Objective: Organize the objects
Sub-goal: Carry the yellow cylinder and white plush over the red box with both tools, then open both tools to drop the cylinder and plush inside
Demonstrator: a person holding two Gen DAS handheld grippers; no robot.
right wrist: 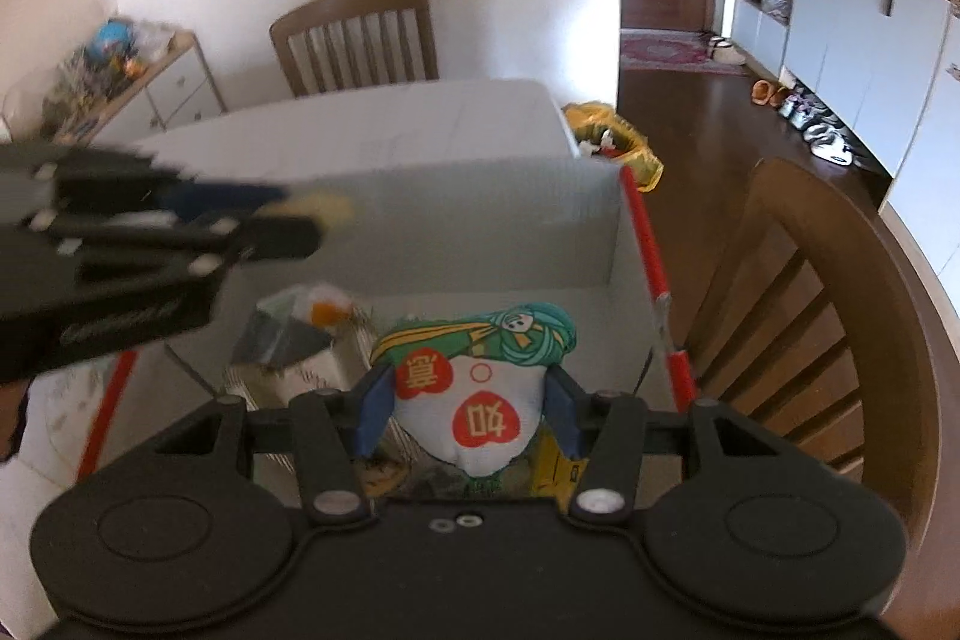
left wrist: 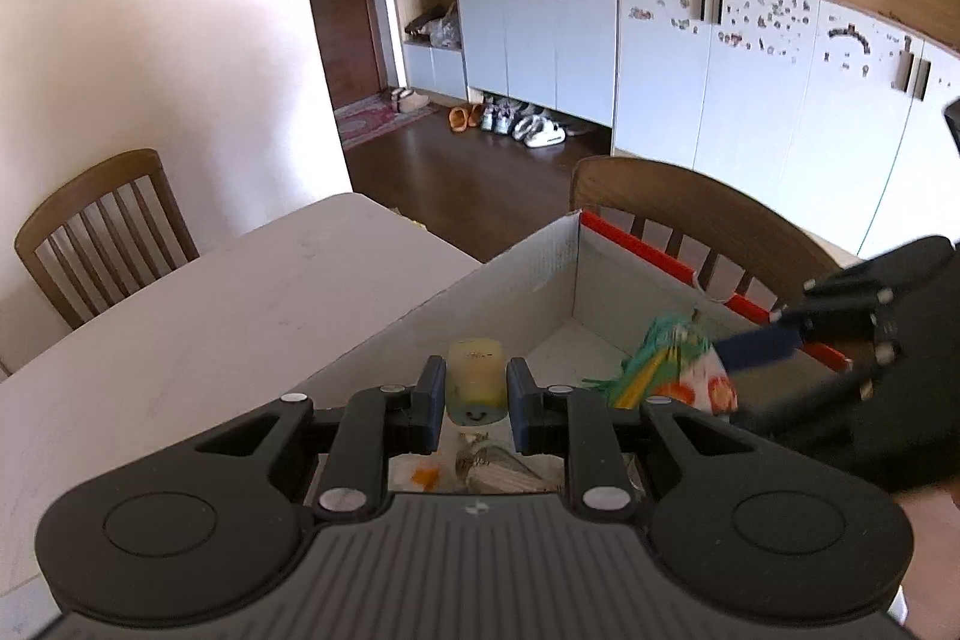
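Box (left wrist: 543, 268) — two tongs, one toy each.

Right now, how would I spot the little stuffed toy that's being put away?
Find the white cardboard box with red edges on the pale table. Over its open top, the right gripper is closed on a small plush pouch. Unlike the pale yellow cylinder in the left gripper, it is white with red hearts and a teal-haired figure.

Black tongs (left wrist: 477, 394), blue pads (left wrist: 433, 400)
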